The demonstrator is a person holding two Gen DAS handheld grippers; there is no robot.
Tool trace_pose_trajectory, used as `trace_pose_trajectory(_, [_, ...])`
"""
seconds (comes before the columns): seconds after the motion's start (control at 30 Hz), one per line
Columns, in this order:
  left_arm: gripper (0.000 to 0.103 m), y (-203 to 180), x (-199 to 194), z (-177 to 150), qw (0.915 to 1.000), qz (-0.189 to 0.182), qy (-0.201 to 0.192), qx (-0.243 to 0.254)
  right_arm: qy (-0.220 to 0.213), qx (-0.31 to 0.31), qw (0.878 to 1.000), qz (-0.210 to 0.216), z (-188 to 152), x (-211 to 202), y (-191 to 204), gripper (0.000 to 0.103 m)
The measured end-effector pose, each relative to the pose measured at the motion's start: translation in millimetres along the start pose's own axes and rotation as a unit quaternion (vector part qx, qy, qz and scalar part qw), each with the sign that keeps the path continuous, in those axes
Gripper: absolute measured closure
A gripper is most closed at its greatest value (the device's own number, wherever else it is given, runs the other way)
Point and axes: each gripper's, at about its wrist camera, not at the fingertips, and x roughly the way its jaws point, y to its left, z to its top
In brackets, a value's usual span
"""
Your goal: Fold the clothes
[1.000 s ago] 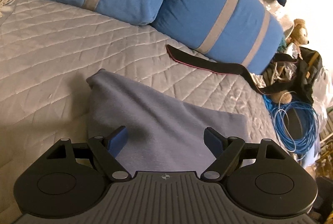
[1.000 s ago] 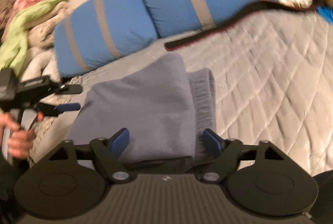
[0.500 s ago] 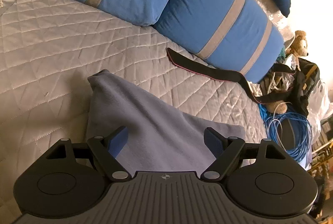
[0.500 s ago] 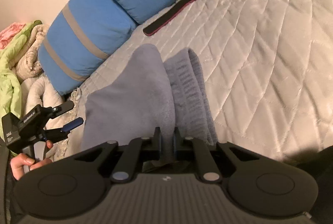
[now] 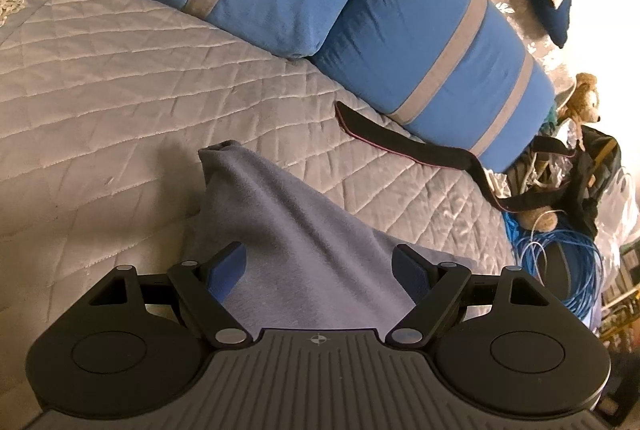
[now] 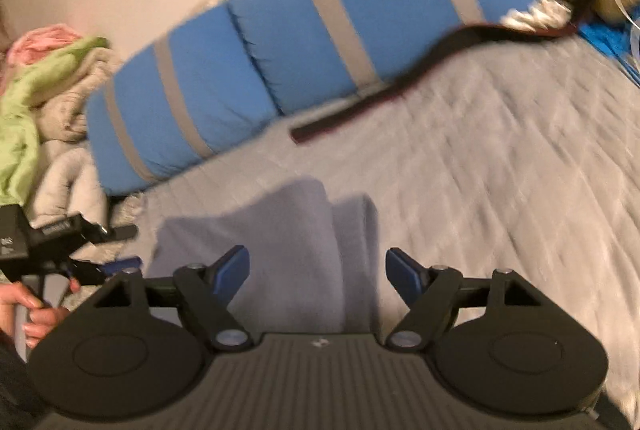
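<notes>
Though blurred, garment (image 6: 280, 238) apparently lengthwise toward pillows (image 6: 304, 42).

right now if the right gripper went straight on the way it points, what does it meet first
Most likely the folded grey-blue garment, lying on the quilt directly ahead of the right gripper, whose jaws are opening with nothing clamped. The view is blurred, so depth is uncertain.

A grey-blue fleece garment (image 5: 304, 230) lies folded on the quilted bedspread, its ribbed edge alongside.

wrist views, angled down, sharing grey garment (image 5: 304, 230)
</notes>
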Motion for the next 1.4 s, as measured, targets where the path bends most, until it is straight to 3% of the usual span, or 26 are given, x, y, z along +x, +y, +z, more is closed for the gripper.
trace_pose_trajectory(0.13, [0.023,3,3,0,0.9999,0.006,0.007,-0.005,-0.004,-0.014,1.000,0.016,17,31,0,0.023])
trace_pose_trajectory(0.37, [0.023,10,3,-1,0.9998,0.011,0.016,-0.002,0.004,0.039,0.998,0.042,20,74,-16,0.040])
trace_pose_trajectory(0.43, [0.023,13,2,-1,0.9997,0.012,0.019,-0.006,0.010,0.046,0.998,0.043,20,77,-20,0.051])
trace_pose_trajectory(0.47, [0.023,15,2,-1,0.9997,0.011,0.021,-0.006,0.013,0.050,0.998,0.043,20,79,-22,0.070])
trace_pose_trajectory(0.5, [0.023,16,2,-1,0.9997,0.010,0.023,-0.006,0.016,0.053,0.997,0.044,20,81,-24,0.079])
trace_pose_trajectory(0.6, [0.023,19,4,0,0.9995,0.013,0.026,-0.010,0.012,0.052,0.998,0.040,19,80,-26,0.090])
trace_pose_trajectory(1.1, [0.023,21,2,4,0.9994,0.029,0.015,-0.010,-0.004,0.052,0.999,0.004,18,76,-32,0.092])
trace_pose_trajectory(1.23, [0.023,20,-2,11,0.9980,0.062,-0.011,0.007,-0.006,0.029,0.999,-0.013,17,76,-26,0.091])
trace_pose_trajectory(1.33, [0.023,21,-1,18,0.9958,0.087,-0.020,0.023,-0.007,0.008,1.000,-0.024,16,75,-22,0.086])
trace_pose_trajectory(1.37, [0.023,21,0,20,0.9953,0.091,-0.020,0.027,-0.014,0.001,1.000,-0.027,16,74,-20,0.071])
trace_pose_trajectory(1.4, [0.024,21,2,22,0.9949,0.094,-0.019,0.029,-0.026,-0.008,0.999,-0.032,16,71,-18,0.065])
